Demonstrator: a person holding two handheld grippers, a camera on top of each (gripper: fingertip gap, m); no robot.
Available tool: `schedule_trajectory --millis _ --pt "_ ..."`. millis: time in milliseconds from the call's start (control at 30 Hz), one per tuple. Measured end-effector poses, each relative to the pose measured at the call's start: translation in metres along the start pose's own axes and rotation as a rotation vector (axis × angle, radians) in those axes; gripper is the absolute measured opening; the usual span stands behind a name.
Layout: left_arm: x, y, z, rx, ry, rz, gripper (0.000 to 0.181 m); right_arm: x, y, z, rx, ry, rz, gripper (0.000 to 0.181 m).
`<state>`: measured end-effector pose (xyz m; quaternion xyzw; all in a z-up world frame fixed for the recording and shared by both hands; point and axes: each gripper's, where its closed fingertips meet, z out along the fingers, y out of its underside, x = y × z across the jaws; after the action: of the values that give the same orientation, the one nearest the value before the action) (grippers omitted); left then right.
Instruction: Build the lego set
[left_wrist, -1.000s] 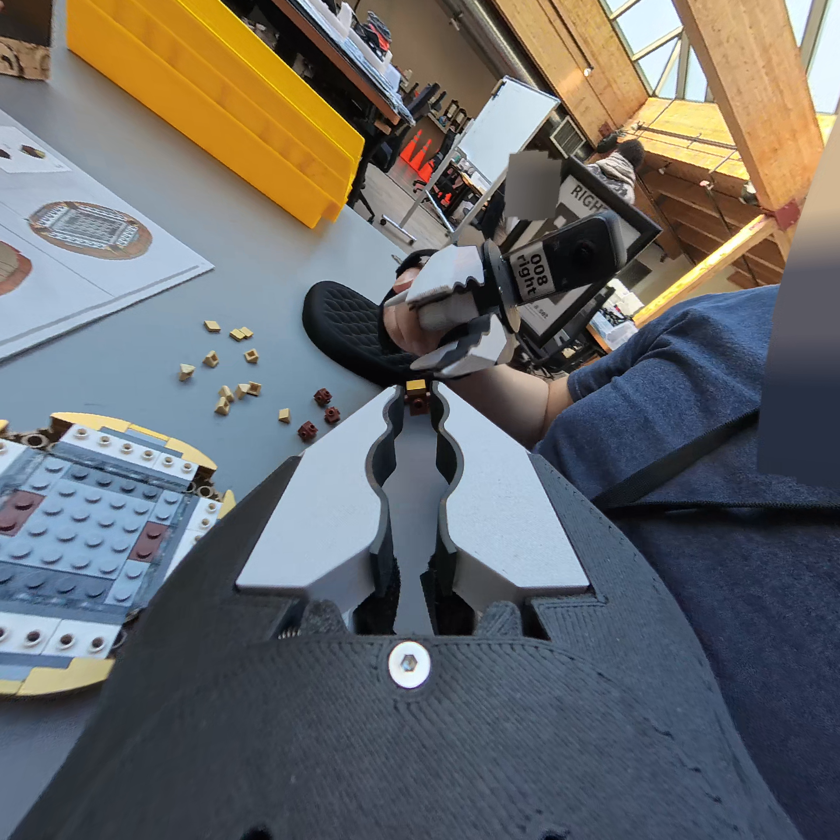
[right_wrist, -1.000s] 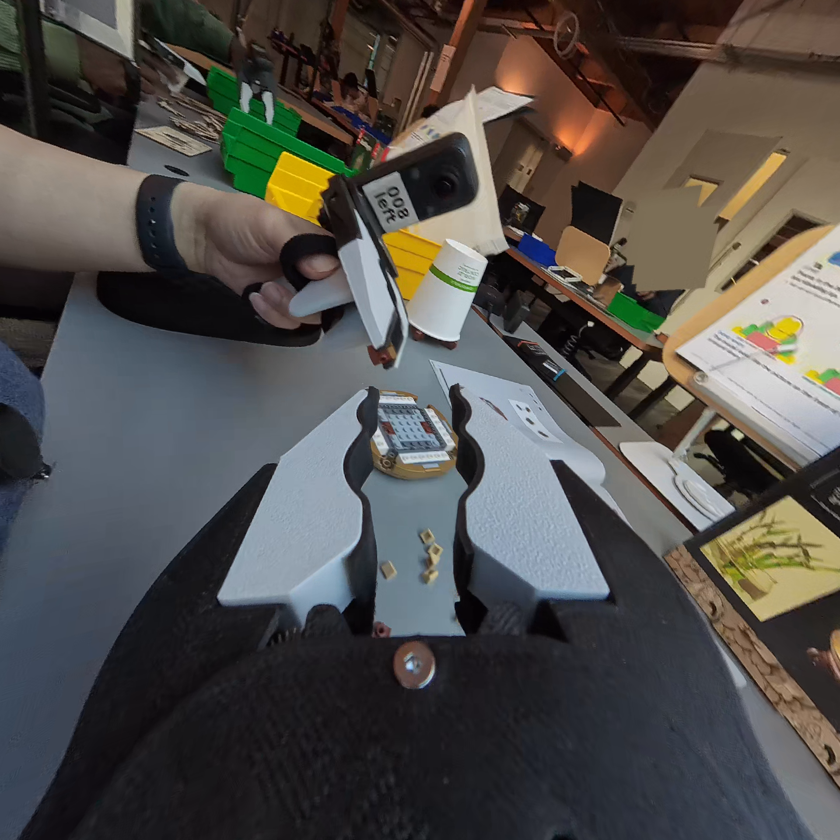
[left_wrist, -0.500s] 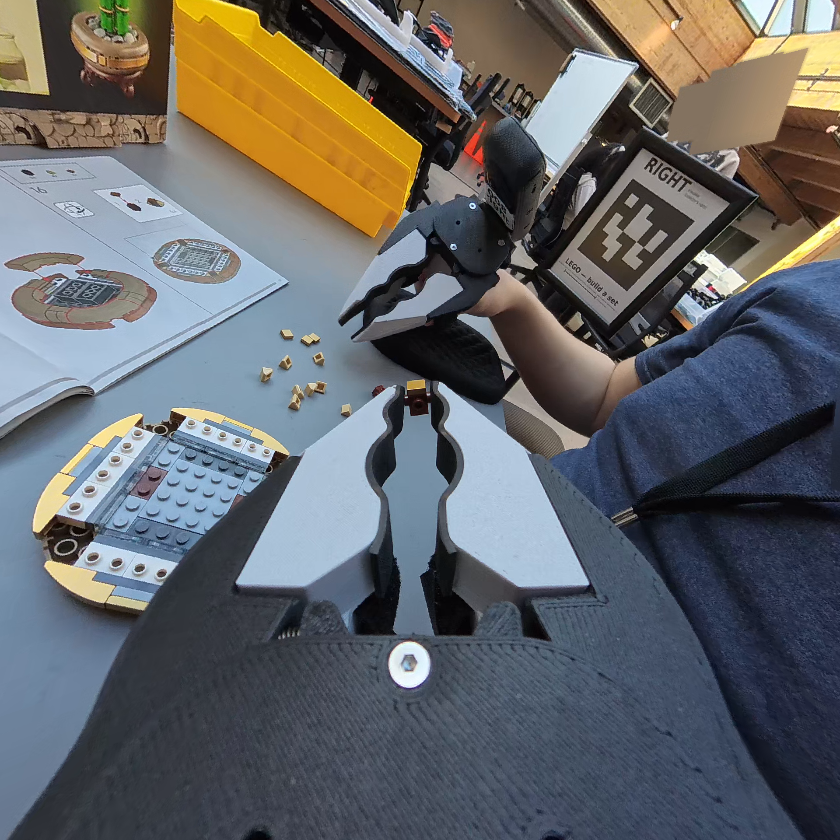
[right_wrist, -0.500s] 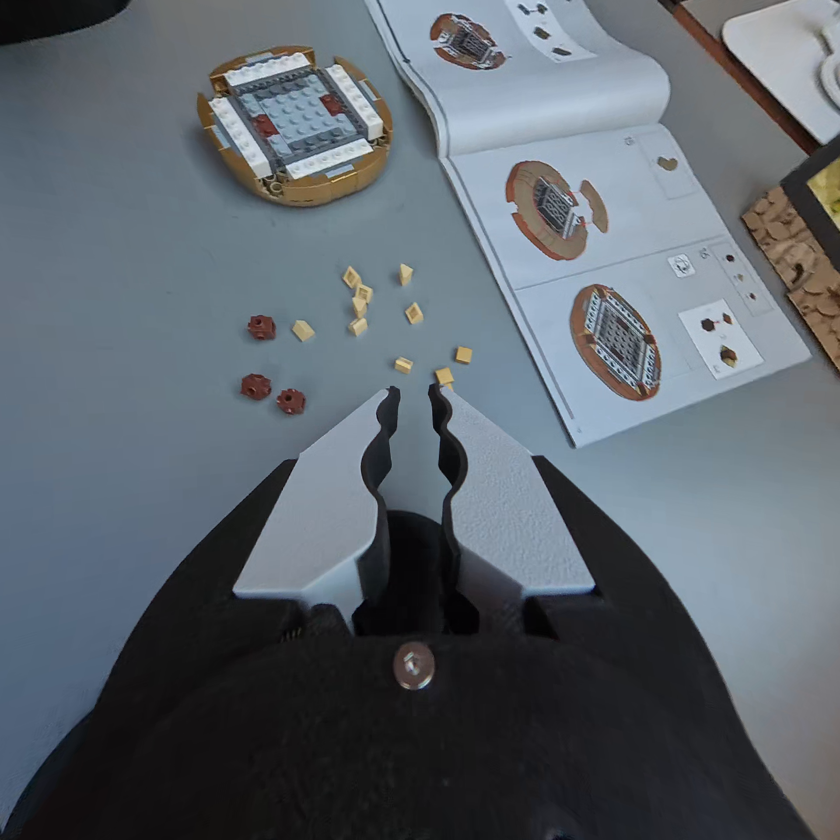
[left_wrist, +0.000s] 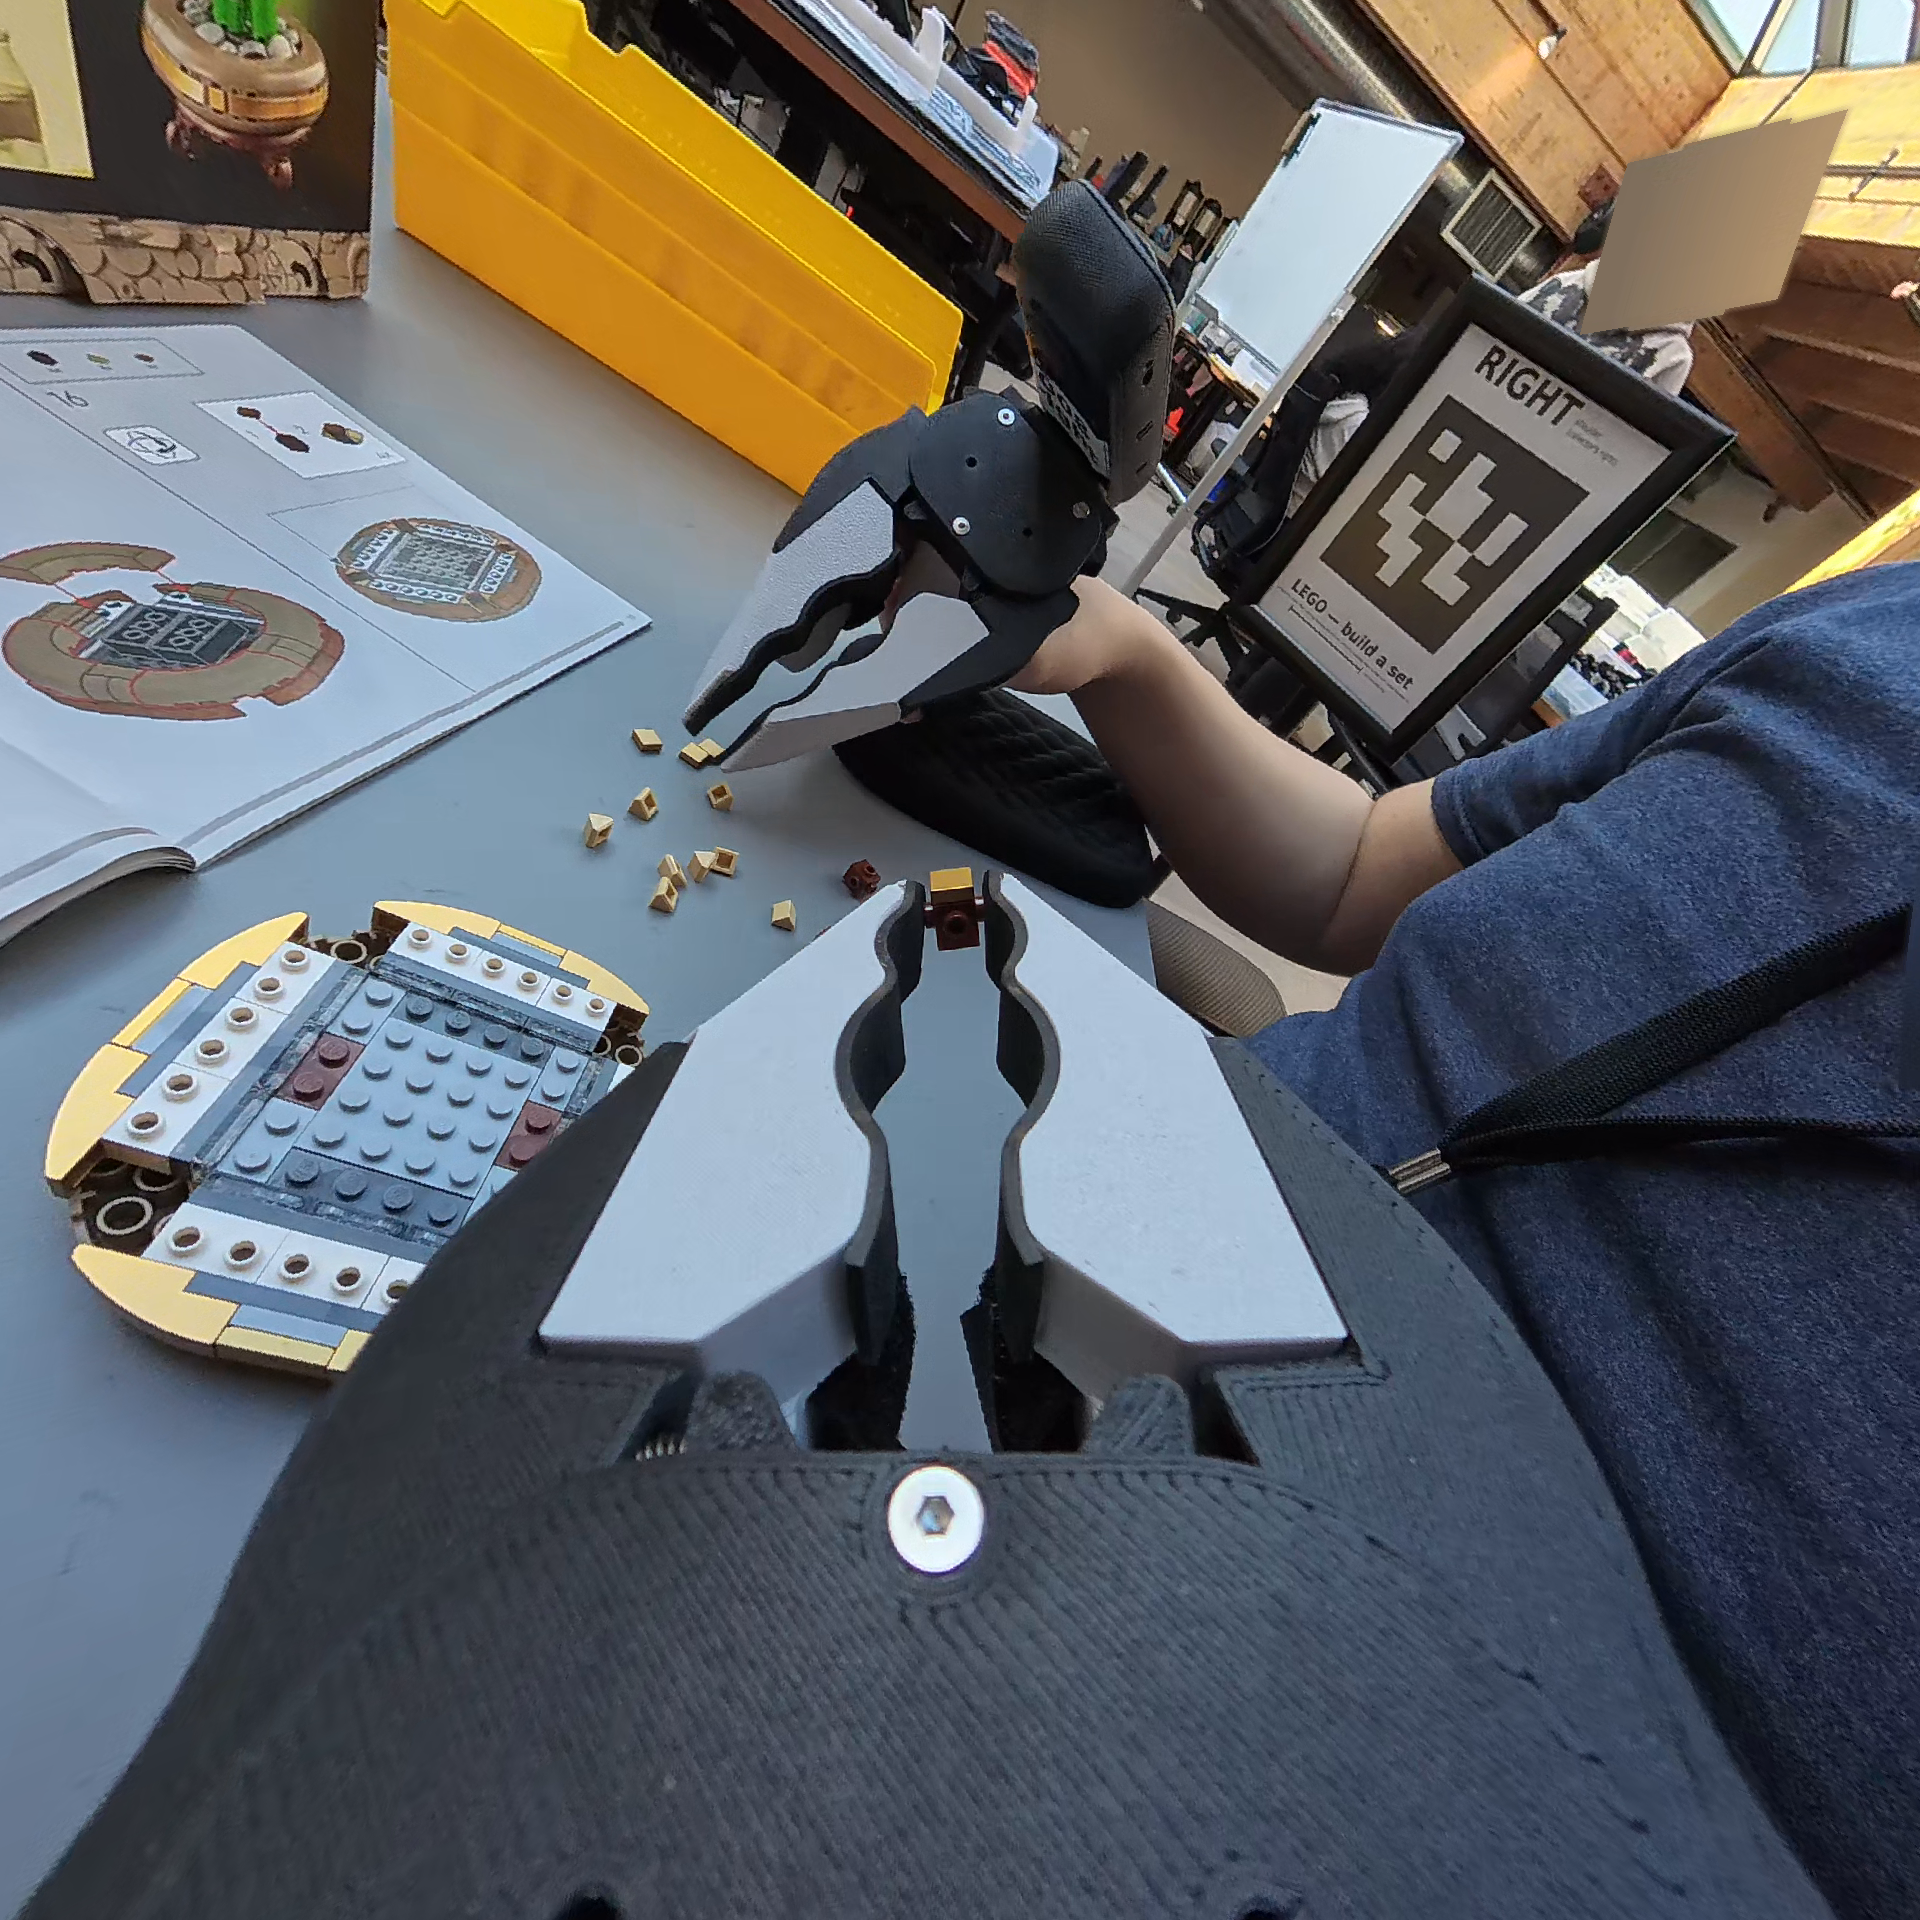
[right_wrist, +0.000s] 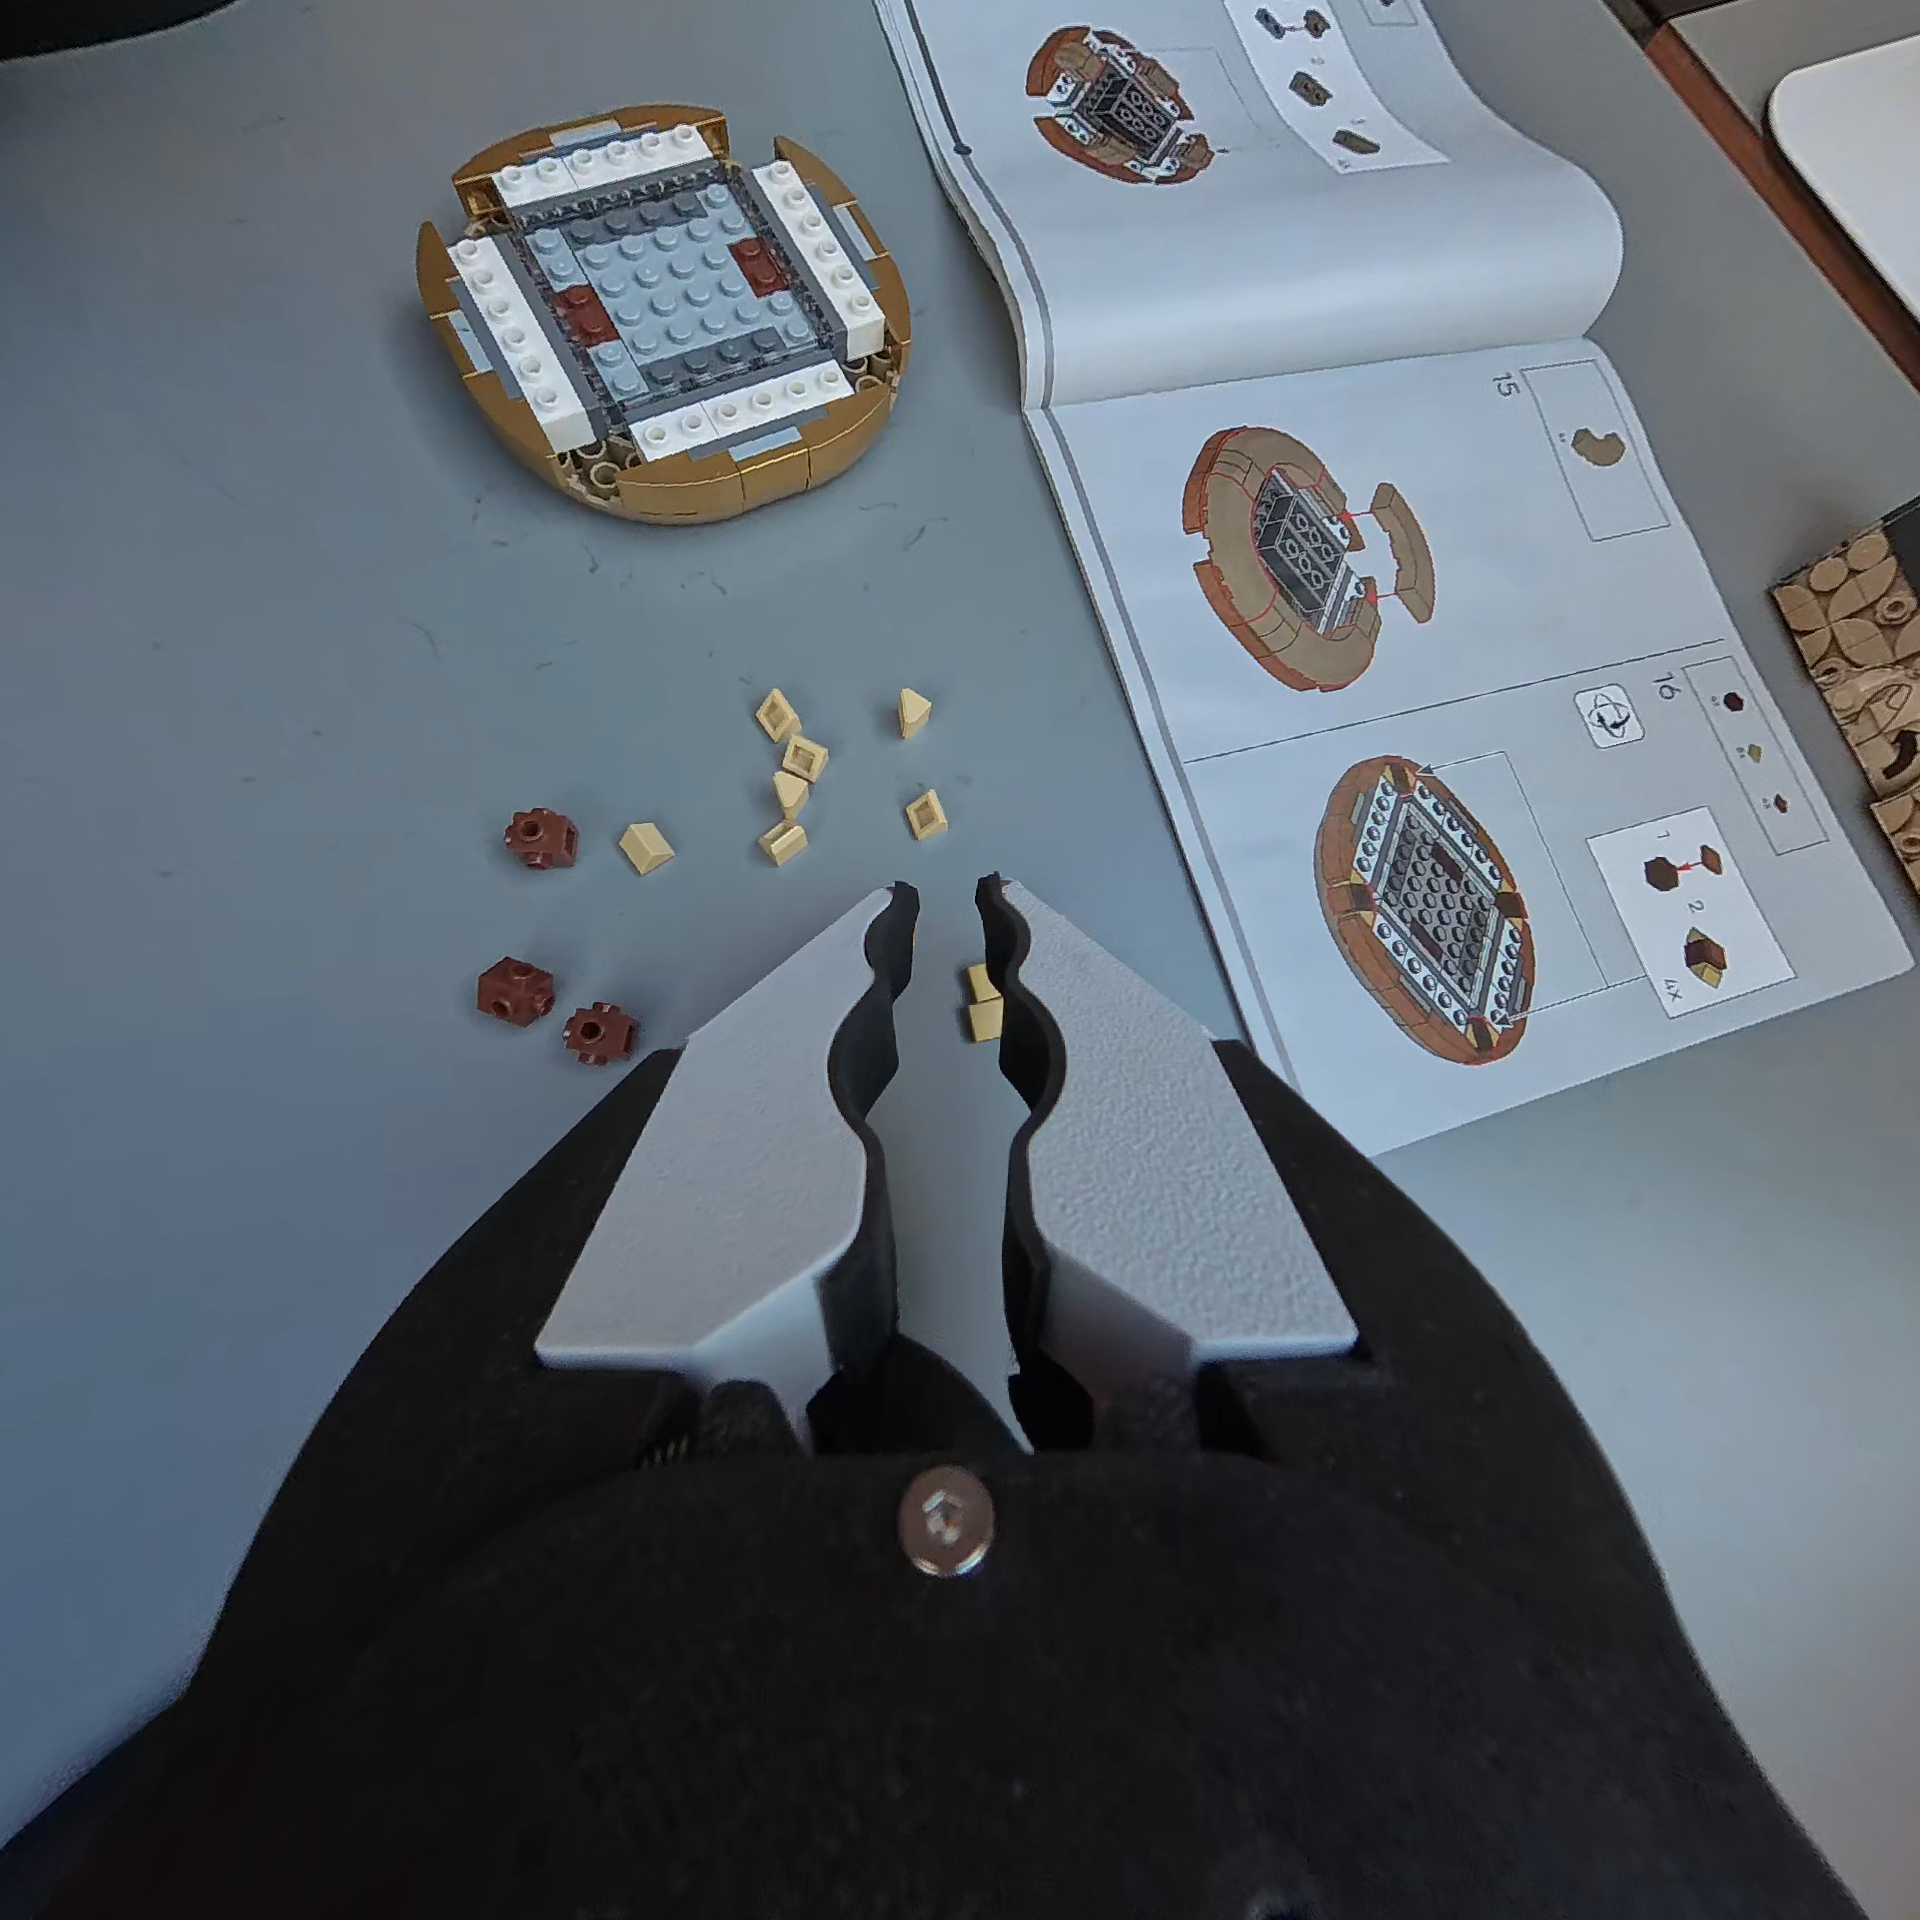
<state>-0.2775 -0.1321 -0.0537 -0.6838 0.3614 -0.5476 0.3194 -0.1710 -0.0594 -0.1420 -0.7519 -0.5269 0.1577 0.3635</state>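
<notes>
Left claw (left_wrist: 953, 902) pinches a small dark-red brick capped in gold (left_wrist: 952, 912). Right claw (right_wrist: 948, 896), parted and empty, may scatter the tan slope pieces (right_wrist: 982, 1003) beneath.

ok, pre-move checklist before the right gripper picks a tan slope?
1. Left gripper holds the brown-and-gold sub-assembly at its tips: ok.
2. Right gripper jaws open and empty: ok.
3. Two tan slopes lie under the right jaws, touching each other: not ok for a single pick.
4. Other tan slopes lie loose ahead: ok.
5. Round base clear of both grippers: ok.
6. Right tips' height above the table: cannot tell.
</notes>
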Motion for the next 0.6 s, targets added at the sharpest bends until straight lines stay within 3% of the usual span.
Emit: schedule_trajectory --millis 600 --pt "-0.001 0.006 0.007 0.0 0.03 -0.018 0.01 -0.006 -0.006 0.024 -0.018 -0.084 -0.039 0.012"
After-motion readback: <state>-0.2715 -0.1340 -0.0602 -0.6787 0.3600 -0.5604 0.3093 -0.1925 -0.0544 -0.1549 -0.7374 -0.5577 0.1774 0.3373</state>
